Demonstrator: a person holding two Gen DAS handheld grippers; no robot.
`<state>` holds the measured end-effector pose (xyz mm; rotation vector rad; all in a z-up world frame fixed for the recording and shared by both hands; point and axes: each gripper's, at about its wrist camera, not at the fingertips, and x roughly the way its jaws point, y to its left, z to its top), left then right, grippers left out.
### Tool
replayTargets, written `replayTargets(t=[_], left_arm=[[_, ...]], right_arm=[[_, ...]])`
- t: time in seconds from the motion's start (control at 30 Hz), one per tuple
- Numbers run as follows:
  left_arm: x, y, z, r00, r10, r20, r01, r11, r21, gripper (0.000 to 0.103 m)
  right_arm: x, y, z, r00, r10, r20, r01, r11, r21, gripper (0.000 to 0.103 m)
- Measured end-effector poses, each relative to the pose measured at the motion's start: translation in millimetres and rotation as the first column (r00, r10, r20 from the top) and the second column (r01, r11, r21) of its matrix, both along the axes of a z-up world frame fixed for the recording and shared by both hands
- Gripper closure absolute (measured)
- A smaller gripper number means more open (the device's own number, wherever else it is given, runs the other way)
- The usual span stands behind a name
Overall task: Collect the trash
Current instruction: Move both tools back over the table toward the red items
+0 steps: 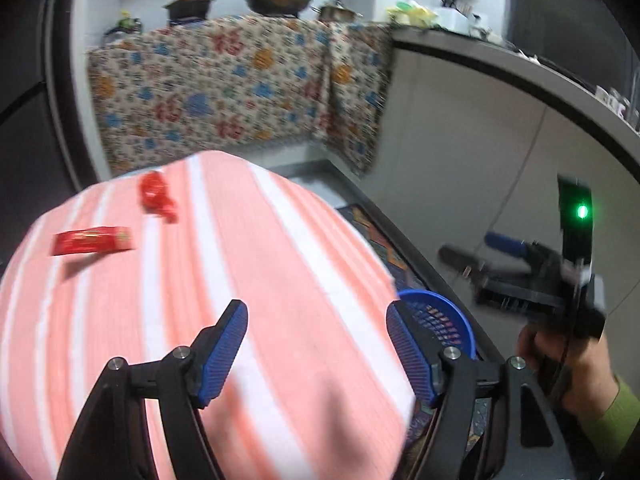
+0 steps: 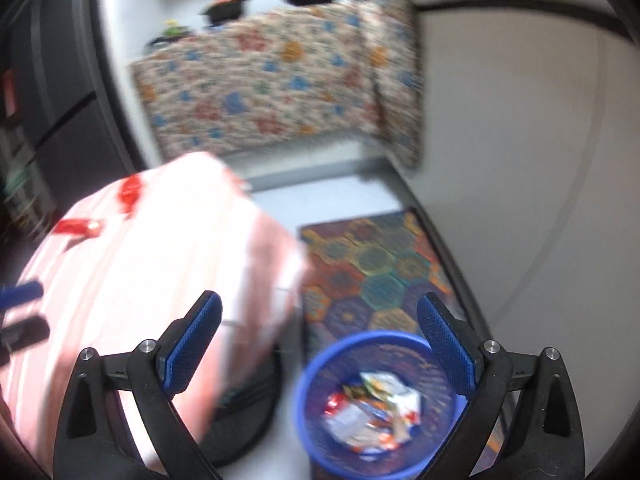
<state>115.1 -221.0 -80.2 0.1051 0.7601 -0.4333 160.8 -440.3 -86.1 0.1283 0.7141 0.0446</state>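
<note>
While both grippers, left gripper (image 1: 316,350) and right gripper (image 2: 320,344), gape wide and empty, reach slowly for the red wrapper (image 1: 93,241), then drop it in the blue bin (image 2: 376,404).

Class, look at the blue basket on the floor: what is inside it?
The blue basket holds crumpled wrappers, white, red and orange. Whatever lies beneath that pile is covered.
</note>
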Motion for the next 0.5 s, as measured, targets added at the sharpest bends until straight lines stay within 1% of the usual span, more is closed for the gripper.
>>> replayTargets(t=[0.13,0.23,0.33,0.5], left_arm=[[-2,35,9,0.999,0.033,0.030,-0.034,0.999,0.023,0.029],[6,60,2,0.998,0.057,0.019,-0.057,0.998,0.024,0.028],[17,88,-16,0.997,0.071,-0.034,-0.070,0.997,0.030,0.028],[39,140,-55,0.986,0.111,-0.126,-0.103,0.992,0.068,0.028]], right_arm=[[4,59,-4,0.995,0.094,-0.018,-0.094,0.996,-0.002,0.005],[9,102,-7,0.985,0.163,-0.047,-0.165,0.986,-0.032,0.004],[19,140,-13,0.972,0.217,-0.087,-0.223,0.973,-0.065,0.004],[44,188,-33,0.944,0.284,-0.166,-0.298,0.952,-0.064,0.004]])
